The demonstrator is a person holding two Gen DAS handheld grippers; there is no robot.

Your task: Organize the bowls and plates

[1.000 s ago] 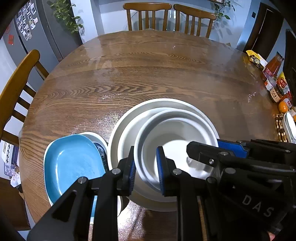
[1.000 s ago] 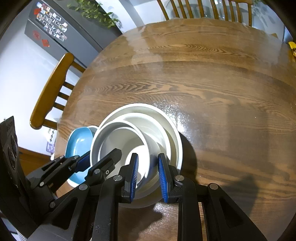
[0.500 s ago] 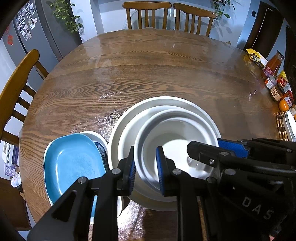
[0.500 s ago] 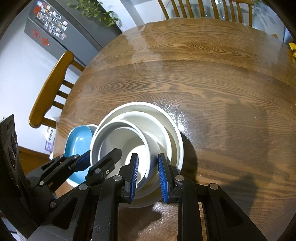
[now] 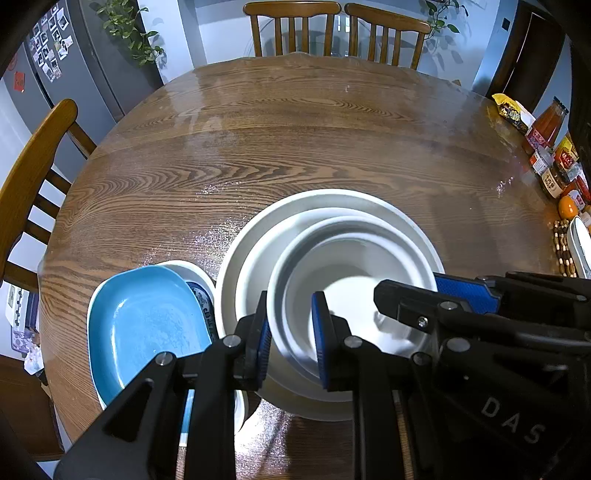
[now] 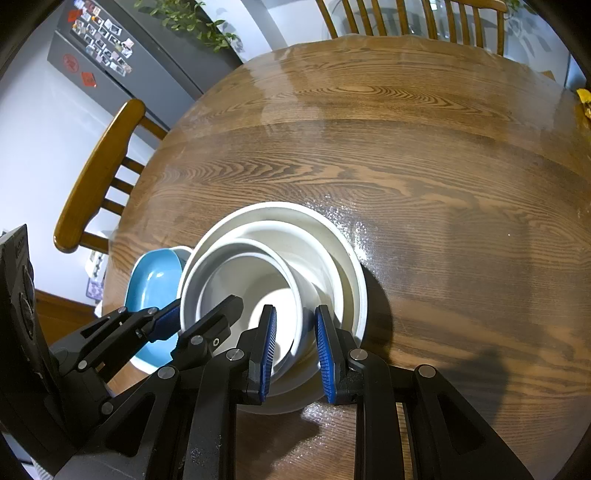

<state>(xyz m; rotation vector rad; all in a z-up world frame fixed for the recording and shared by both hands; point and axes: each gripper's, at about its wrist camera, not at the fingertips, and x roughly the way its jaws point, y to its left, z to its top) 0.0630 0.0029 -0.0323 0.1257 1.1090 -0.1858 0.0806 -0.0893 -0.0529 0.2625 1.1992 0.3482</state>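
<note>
- Two grippers are at the same stack of white dishes, near edge of the round wooden table (image 5: 295,147).
- The stack: small white bowl (image 5: 343,280) sits inside a bigger white bowl (image 5: 258,258), both on a wide white plate (image 5: 332,195).
- Left gripper (image 5: 291,339) is at the near-left rim of the small white bowl; one blue pad outside the wall, the other inside. Jaws are narrow, the rim between them. If the pads press the wall or only stand beside it, I cannot tell.
- Right gripper (image 6: 295,350) is at the near-right rim of the same small bowl; left pad inside, right pad outside, in the gap to the bigger bowl. Jaws also narrow; firm contact not clear.
- In the left wrist view the right gripper comes in from the right side, its tip over the small bowl.
- Blue dish (image 5: 147,325) lies just left of the stack, on top of another white dish with blue pattern (image 5: 201,291).
- Far right edge of the table: bottles & jars (image 5: 550,147), an orange fruit (image 5: 567,206).
- Wooden chairs (image 5: 332,29) stand at the far side, one more at the left.
</note>
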